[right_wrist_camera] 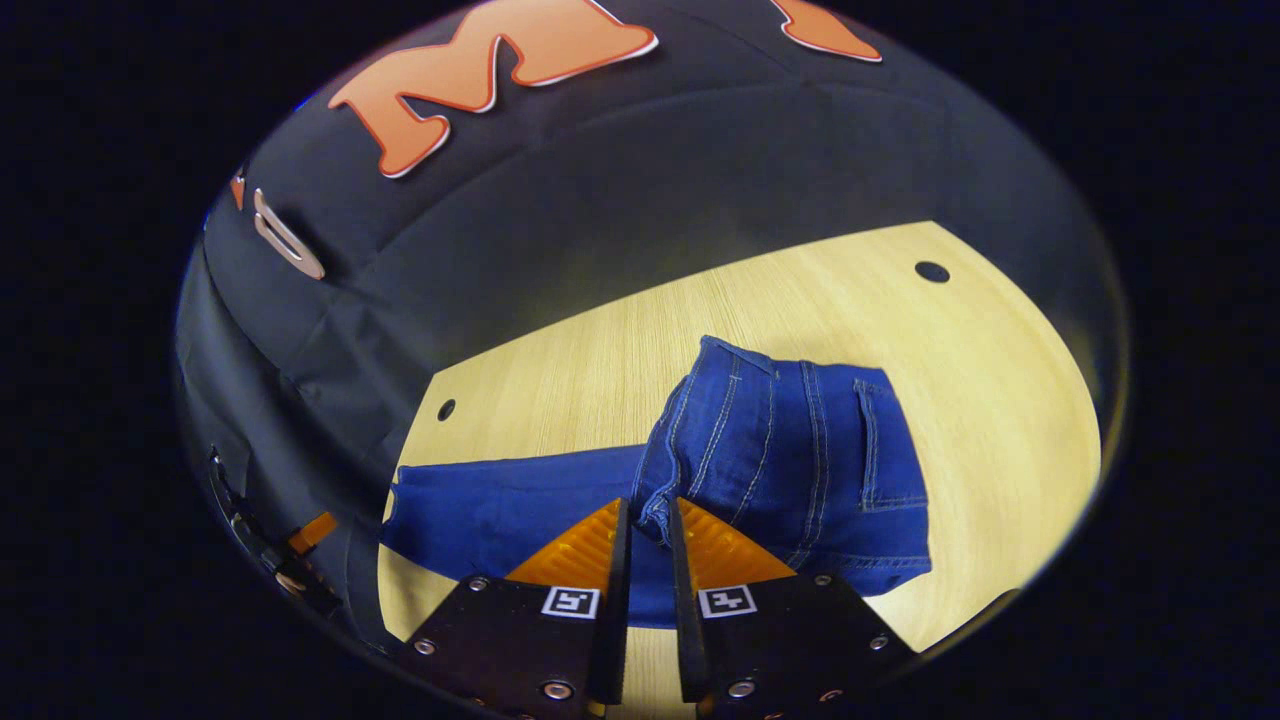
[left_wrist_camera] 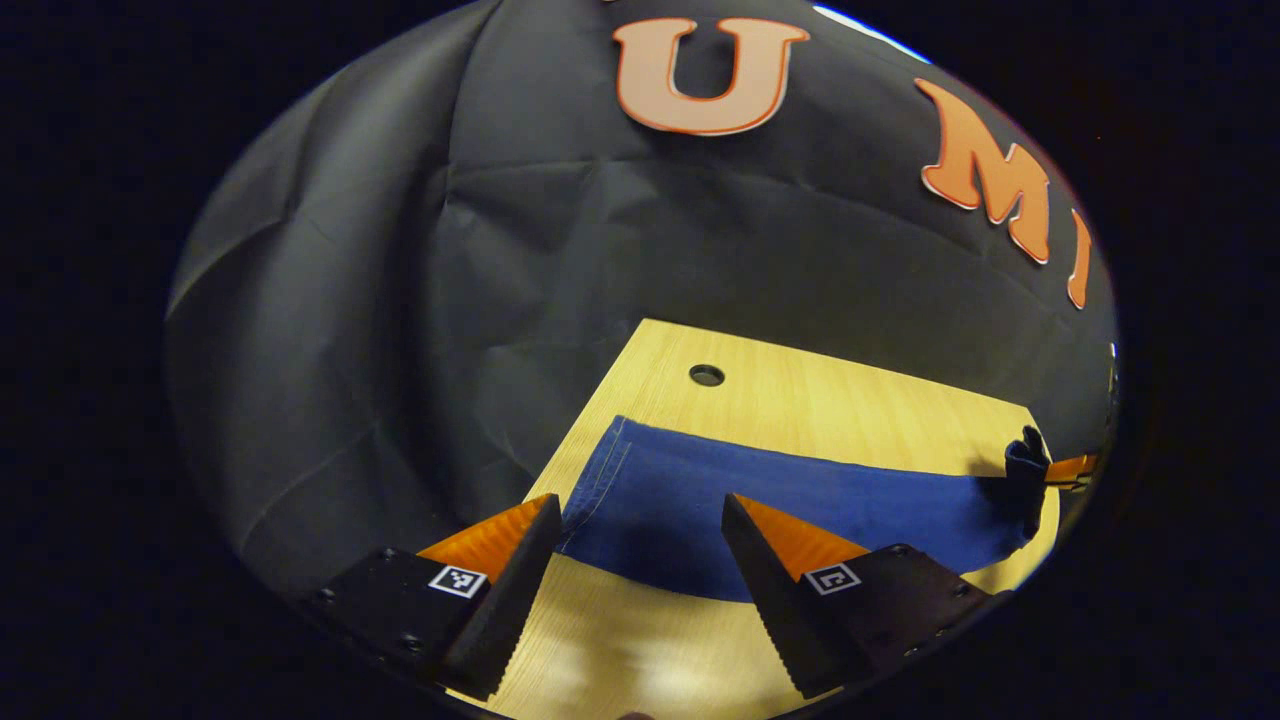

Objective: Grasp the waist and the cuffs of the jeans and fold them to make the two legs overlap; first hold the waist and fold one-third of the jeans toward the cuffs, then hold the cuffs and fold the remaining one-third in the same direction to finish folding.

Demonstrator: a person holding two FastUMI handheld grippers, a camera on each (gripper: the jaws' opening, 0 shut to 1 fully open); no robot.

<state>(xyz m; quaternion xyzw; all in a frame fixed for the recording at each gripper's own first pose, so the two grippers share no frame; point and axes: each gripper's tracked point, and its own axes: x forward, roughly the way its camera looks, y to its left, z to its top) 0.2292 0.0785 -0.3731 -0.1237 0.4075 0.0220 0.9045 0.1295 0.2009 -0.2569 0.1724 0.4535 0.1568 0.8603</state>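
Blue jeans (left_wrist_camera: 760,495) lie lengthwise across a light wooden table (left_wrist_camera: 830,395). In the left gripper view the cuff end (left_wrist_camera: 600,470) is at the left, and my left gripper (left_wrist_camera: 640,505) hovers open just in front of it, holding nothing. At the far right of that view the right gripper (left_wrist_camera: 1060,470) holds up a bunch of denim. In the right gripper view my right gripper (right_wrist_camera: 648,510) is shut on the waist edge of the jeans (right_wrist_camera: 790,450). The waist part, with its pocket and seams, is lifted and bent over toward the legs (right_wrist_camera: 500,515).
The table (right_wrist_camera: 560,350) has small round holes (left_wrist_camera: 706,375) (right_wrist_camera: 932,271) near its far edge. Black cloth walls close in behind and to the left. Bare wood lies in front of the jeans and to the right of the waist.
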